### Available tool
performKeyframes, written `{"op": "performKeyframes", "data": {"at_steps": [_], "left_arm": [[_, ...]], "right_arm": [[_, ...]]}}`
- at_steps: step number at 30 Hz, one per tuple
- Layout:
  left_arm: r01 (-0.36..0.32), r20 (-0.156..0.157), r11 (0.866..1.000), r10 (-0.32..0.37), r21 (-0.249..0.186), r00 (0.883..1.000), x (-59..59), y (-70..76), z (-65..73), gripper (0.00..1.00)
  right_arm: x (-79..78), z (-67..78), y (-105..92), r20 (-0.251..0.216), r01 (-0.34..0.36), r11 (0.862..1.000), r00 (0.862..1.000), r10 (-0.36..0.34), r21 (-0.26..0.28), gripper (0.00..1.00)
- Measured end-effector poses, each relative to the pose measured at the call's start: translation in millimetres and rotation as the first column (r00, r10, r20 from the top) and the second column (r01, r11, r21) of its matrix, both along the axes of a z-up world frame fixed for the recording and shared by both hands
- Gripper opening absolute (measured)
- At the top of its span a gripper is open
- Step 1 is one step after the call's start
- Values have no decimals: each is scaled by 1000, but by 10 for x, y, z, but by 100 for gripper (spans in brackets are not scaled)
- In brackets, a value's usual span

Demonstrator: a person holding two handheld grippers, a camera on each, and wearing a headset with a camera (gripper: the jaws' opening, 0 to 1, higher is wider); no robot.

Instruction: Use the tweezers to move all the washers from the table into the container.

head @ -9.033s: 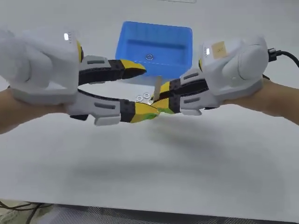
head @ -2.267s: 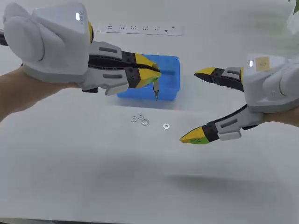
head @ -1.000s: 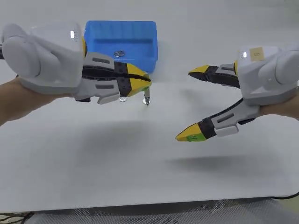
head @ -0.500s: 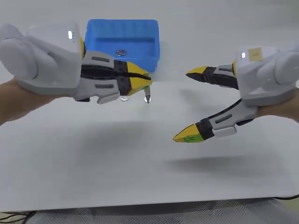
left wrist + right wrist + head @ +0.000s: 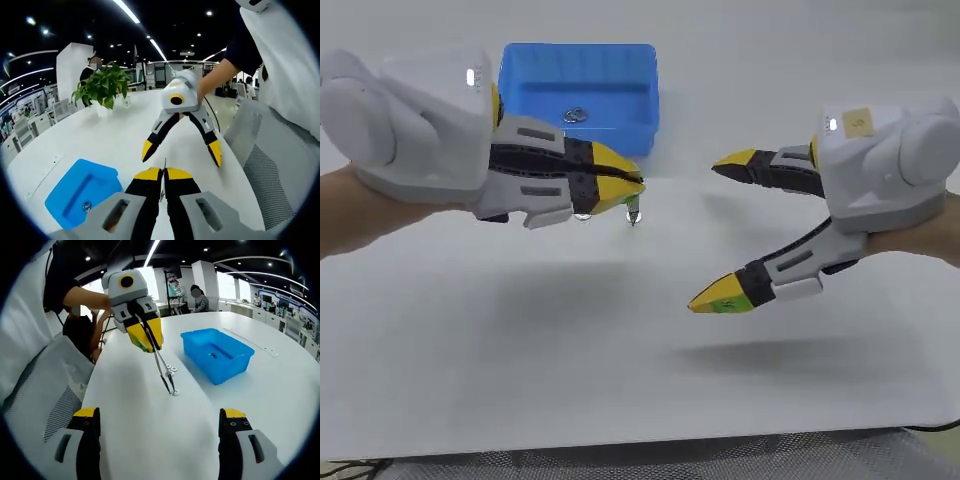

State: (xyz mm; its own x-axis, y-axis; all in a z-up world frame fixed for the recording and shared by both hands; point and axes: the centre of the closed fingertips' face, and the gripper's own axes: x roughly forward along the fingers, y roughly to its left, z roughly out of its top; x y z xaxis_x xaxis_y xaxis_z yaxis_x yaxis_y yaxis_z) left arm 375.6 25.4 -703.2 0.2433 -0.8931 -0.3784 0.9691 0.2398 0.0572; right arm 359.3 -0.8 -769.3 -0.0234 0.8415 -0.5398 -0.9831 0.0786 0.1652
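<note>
Left gripper (image 5: 632,185): left half of the head view, pointing right, level, jaws pressed together on tweezers (image 5: 633,210) that hang down from the yellow tips. Left forearm (image 5: 355,225) enters at the left edge. Right gripper (image 5: 707,235): right half, pointing left, jaws spread wide, one tip high, one low. Right hand (image 5: 932,235) sits at the right edge. The two grippers face each other, well apart.
</note>
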Motion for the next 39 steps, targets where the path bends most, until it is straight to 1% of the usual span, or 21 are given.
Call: {"op": "performKeyframes", "data": {"at_steps": [1, 2, 4, 5, 8, 11, 16, 23, 27, 30, 33, 36, 39], "left_arm": [[9, -11, 1000, -9, -1, 1000, 6, -1, 0, 6], [15, -11, 1000, -15, 1, 1000, 14, -3, 1, 6], [35, -24, 999, -35, 2, 999, 11, -13, -1, 6], [46, -21, 999, -46, 6, 999, 18, -17, 0, 6], [76, -28, 997, -76, 13, 997, 15, -31, 0, 5], [106, -19, 994, -105, 26, 994, -2, -45, -2, 5], [101, -17, 995, -101, 11, 995, 19, -62, 5, 5], [103, -20, 995, -103, 6, 995, 13, -76, 11, 5], [101, -8, 995, -100, 11, 995, 15, -73, 16, 5], [99, -7, 995, -99, 6, 995, 16, -76, 24, 5], [100, 1, 995, -100, 8, 995, 18, -80, 29, 5], [101, -9, 995, -101, 0, 995, 12, -82, 30, 5], [101, -11, 995, -101, 5, 995, 12, -72, 9, 5]], "right_arm": [[4, -2, 43, -3, -8, 1000, 1000, 8, 0, 99], [5, -7, 89, -3, -19, 1000, 1000, 19, 1, 99], [20, -10, 153, -4, -25, 1000, 1000, 25, 7, 99], [25, -7, 174, -7, -25, 1000, 1000, 25, 12, 99], [27, -2, 221, -12, -27, 999, 1000, 27, 22, 98], [18, -17, 236, -11, -35, 999, 999, 35, 20, 98], [5, -44, 226, -15, -36, 999, 999, 36, 14, 98], [3, -63, 200, -19, -29, 999, 999, 30, 12, 98], [-5, -63, 203, -22, -27, 999, 999, 27, 16, 98], [-17, -69, 210, -24, -26, 1000, 999, 26, 17, 98], [-35, -77, 215, -27, -26, 1000, 999, 26, 18, 98], [-44, -84, 218, -31, -26, 999, 999, 27, 18, 98], [-41, -90, 216, -31, -25, 1000, 999, 25, 17, 98]]}}
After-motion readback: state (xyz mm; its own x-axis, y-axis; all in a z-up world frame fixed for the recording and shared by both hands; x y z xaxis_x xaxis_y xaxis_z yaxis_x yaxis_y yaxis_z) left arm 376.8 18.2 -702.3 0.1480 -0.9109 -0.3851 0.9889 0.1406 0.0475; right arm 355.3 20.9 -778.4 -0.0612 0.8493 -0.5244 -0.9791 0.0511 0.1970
